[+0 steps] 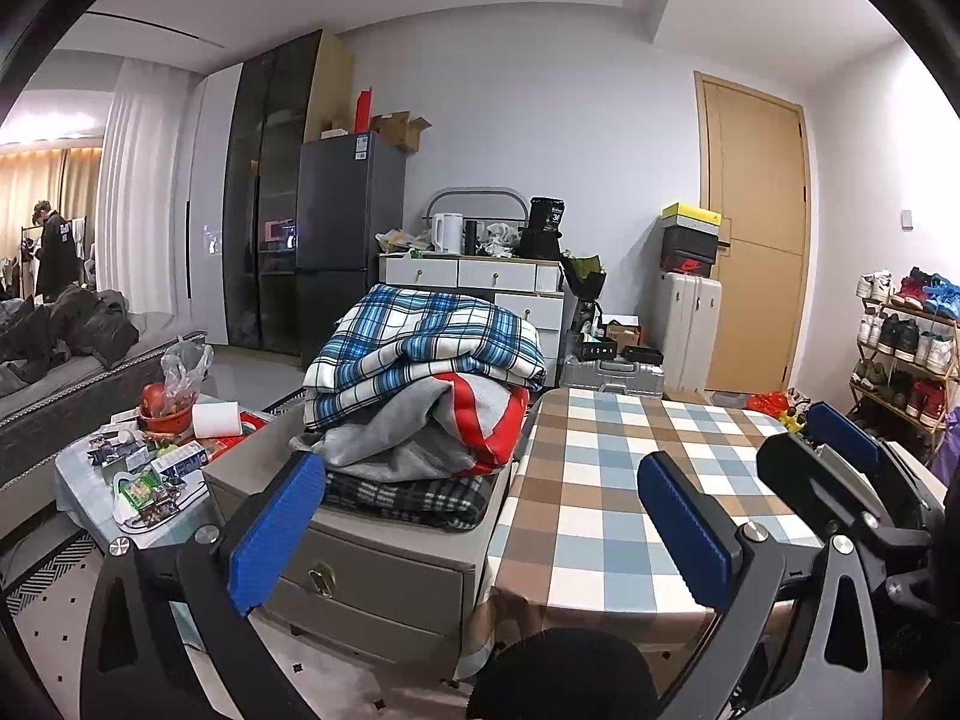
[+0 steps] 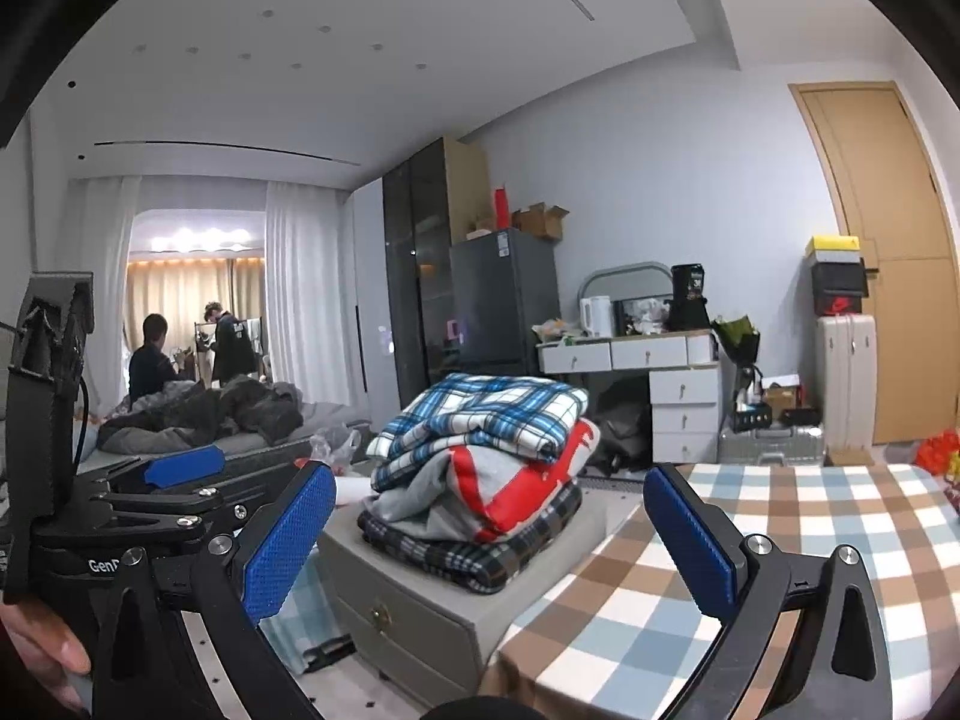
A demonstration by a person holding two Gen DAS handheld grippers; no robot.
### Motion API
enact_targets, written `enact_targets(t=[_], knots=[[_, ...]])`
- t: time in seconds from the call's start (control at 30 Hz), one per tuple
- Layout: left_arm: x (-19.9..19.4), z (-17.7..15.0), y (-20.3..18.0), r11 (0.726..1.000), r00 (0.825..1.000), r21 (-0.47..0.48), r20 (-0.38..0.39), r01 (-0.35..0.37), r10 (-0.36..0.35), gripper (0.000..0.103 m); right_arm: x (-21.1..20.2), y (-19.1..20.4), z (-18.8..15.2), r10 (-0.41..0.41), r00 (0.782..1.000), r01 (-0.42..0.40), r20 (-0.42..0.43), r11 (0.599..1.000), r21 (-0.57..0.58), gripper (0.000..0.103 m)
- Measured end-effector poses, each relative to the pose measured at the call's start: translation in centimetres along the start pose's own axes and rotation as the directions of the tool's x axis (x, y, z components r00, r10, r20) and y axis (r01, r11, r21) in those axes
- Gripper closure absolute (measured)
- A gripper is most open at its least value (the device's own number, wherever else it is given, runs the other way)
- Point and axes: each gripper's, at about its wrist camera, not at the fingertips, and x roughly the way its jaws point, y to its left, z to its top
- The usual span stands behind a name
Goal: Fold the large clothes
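I hold both grippers above the near edge of the checked surface [image 1: 606, 480], left gripper [image 1: 480, 534] and right gripper [image 2: 489, 540] each with jaws wide apart and gripping nothing. The folded clothes [image 1: 420, 384] sit stacked on a grey drawer unit [image 1: 384, 576] just beside the surface's left edge, the blue plaid piece on top. The cloth-covered top lies bare ahead of me, its far edge near a silver suitcase [image 1: 612, 375]

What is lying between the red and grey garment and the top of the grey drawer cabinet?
A dark plaid garment, folded, under the red and grey garment on the grey drawer cabinet; both views show it.
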Motion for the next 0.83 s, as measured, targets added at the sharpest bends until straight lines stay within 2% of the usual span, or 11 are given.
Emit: enact_targets(t=[0.83], knots=[[0.19,-0.04,-0.24,1.000,1.000,0.025,-0.007,0.013,-0.013,0.001,-0.60,-0.57,0.23,-0.003,1.000,0.003,0.010,1.000,0.010,0.000]])
